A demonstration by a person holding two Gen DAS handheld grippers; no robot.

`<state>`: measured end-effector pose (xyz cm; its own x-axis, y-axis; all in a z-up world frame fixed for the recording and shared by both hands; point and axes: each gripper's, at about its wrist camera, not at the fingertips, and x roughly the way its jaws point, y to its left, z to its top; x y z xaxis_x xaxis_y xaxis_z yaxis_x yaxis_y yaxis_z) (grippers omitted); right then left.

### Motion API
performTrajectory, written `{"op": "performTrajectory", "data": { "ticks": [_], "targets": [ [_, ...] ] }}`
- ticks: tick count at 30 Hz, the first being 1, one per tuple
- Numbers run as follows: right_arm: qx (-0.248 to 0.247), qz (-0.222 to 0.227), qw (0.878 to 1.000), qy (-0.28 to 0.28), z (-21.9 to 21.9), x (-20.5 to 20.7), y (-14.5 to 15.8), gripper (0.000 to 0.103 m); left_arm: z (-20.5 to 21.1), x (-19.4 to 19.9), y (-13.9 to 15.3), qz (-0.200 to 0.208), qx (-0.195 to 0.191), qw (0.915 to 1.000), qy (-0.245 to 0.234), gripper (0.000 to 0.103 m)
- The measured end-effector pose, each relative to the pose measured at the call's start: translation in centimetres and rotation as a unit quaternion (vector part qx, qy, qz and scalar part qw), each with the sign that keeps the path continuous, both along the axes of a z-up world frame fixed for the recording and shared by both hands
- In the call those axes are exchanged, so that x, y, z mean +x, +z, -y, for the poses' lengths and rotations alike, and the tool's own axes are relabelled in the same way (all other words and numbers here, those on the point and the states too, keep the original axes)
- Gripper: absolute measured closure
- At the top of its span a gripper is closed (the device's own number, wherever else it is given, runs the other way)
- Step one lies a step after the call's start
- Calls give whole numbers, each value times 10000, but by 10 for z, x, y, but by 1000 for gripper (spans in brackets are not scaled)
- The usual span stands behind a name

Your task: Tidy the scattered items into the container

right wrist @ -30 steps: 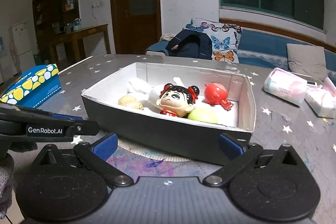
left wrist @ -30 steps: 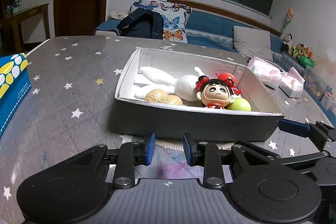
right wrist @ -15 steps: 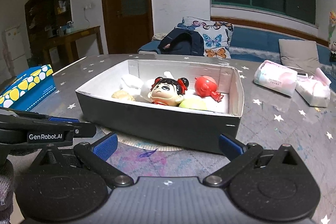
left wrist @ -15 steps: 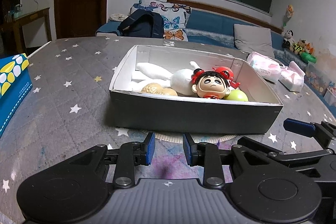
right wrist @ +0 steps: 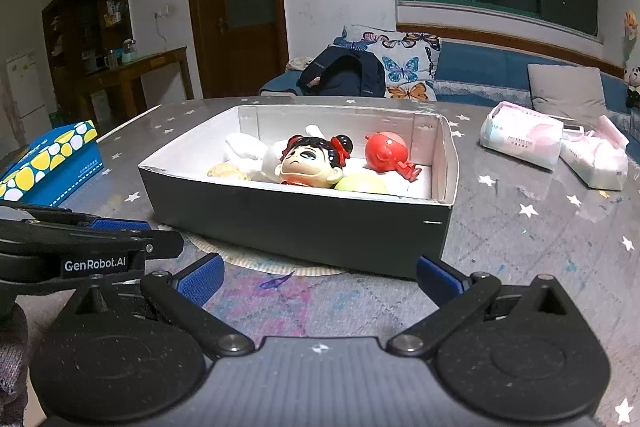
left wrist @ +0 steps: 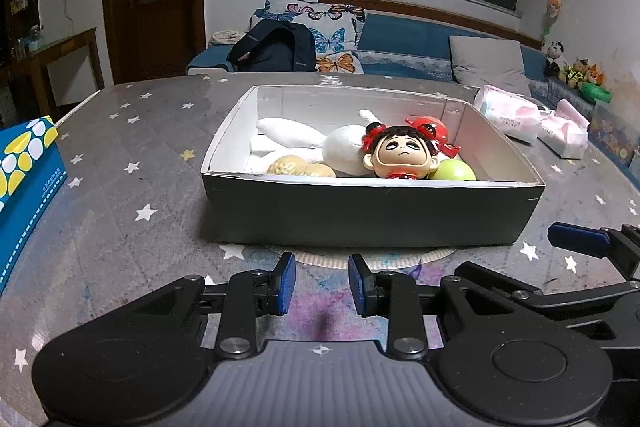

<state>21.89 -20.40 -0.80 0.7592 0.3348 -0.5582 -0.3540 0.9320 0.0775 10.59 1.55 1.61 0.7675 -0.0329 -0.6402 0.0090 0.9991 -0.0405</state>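
Box (left wrist: 372, 211): holds doll (left wrist: 400, 157), red toy (right wrist: 386, 157), green ball (left wrist: 458, 171), white plush (left wrist: 304, 139).
Left gripper (left wrist: 322, 283): narrowly parted, empty.
Right gripper (right wrist: 318, 277): spread wide, empty.
Progress: seemingly finished; no loose toys visible.

Both wrist cameras low over the table, near the box (left wrist: 372, 211) at frame centre, left view head-on, right view (right wrist: 304, 227) angled from its right corner

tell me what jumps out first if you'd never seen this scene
The big-headed doll with red hair buns, lying mid-box in the dark box at table centre, beside a red toy and green ball. Next, the blue and yellow carton at the far left.
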Motion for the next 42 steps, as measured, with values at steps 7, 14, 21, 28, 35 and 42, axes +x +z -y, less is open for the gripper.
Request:
{"op": "performTrajectory", "data": {
  "ticks": [7,14,21,28,35,42],
  "targets": [
    [19,-88,10000,-33,2,4,-5,0,1,3,-3,-45,75,10000,0,71],
    [34,-136,9999,-37,2,7,-7,0,6,3,-3,-45,193,9998,-34,71],
    [38,-177,9998,-58,3,11,-8,0,8,8,-2,-47,315,9995,-48,71],
    [66,-245,9996,-96,5,17,-10,0,11,15,-2,-67,489,9988,-51,71],
    [51,-315,9994,-106,4,23,-12,0,12,21,-5,-137,566,9983,-64,71],
    [45,-396,9991,-123,4,31,-15,0,13,29,-10,-235,626,9977,-59,71]
  ]
}}
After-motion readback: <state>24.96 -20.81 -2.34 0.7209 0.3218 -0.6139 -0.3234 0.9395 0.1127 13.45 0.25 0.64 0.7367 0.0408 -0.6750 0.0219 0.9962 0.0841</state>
